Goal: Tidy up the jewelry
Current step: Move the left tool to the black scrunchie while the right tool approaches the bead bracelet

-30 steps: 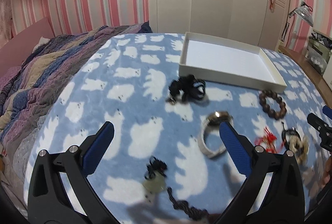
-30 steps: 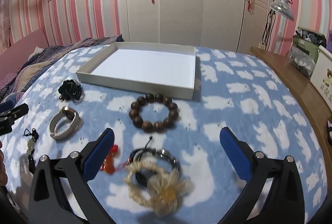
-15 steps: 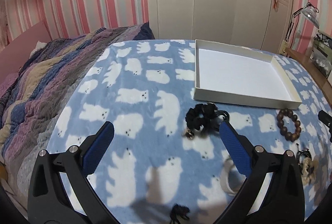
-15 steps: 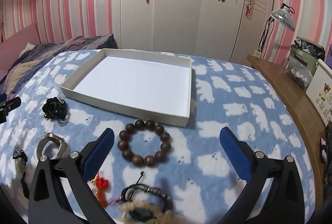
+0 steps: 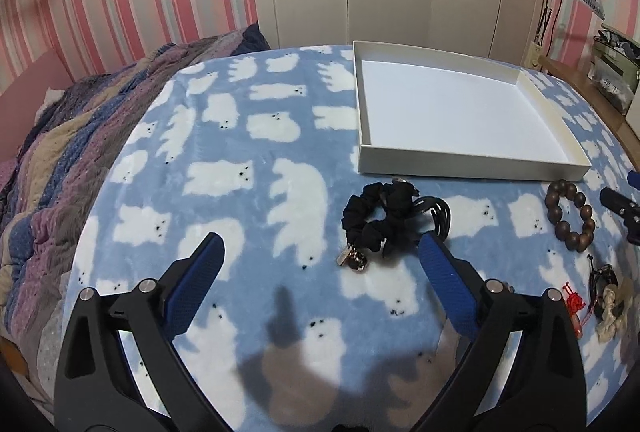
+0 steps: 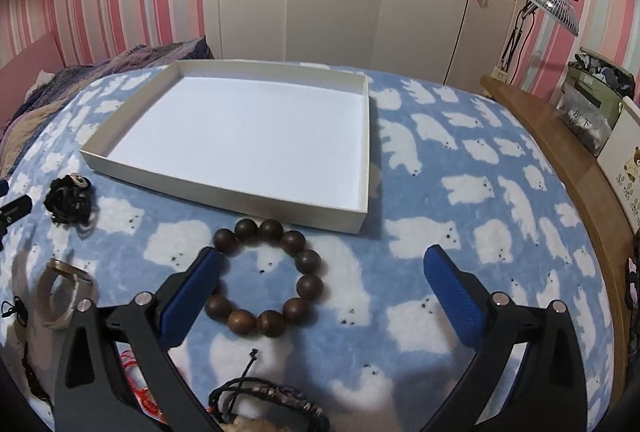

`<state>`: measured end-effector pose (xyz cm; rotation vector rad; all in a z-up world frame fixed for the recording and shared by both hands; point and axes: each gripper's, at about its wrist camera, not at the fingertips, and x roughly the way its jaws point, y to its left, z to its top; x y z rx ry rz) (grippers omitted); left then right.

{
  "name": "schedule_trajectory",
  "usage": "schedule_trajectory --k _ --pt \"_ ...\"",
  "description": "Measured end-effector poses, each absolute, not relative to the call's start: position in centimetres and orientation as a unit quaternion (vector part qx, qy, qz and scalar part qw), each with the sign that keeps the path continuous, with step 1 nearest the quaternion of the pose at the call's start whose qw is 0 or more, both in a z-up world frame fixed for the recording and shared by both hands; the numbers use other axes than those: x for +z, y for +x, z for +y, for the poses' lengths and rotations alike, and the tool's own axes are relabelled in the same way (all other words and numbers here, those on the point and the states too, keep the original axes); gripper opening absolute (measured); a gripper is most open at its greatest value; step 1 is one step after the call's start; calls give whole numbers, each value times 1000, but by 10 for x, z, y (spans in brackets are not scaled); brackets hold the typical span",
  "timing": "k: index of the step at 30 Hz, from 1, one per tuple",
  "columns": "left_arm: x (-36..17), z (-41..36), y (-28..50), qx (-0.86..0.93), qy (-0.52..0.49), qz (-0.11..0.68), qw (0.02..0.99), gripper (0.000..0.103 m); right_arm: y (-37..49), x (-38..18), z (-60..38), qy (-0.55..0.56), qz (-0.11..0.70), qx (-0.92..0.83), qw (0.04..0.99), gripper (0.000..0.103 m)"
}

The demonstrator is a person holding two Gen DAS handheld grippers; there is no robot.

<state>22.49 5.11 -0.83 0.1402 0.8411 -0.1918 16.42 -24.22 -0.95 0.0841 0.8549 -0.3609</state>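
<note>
Watch [image 6: 60, 296] partly behind left fingers [image 6: 192, 296].

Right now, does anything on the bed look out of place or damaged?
Nothing looks damaged. The white tray is empty, while the wooden bead bracelet, the black scrunchie and the other pieces lie loose on the blanket, not yet sorted.

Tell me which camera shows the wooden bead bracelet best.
The right wrist view: the wooden bead bracelet lies whole and central, just in front of the white tray. The left wrist view shows it small and distorted at the right edge.
</note>
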Motion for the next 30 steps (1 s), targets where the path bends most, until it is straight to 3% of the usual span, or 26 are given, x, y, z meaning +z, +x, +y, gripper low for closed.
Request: schedule_trajectory --k 4,14,18,25,30 --pt "-11 47 236 -105 62 420 899 89 170 -16 -246 44 421 -175 889 101" --pt "-17 25 242 -133 73 429 891 85 178 -28 -257 55 431 -177 883 101" --pt "-17 27 246 -134 65 434 888 72 178 -30 -259 57 432 -177 883 101" --pt "-23 28 251 -134 60 445 884 64 179 -32 -261 61 435 -178 881 101" --pt "-21 23 248 -142 69 439 885 64 180 -31 -260 58 435 -180 881 101"
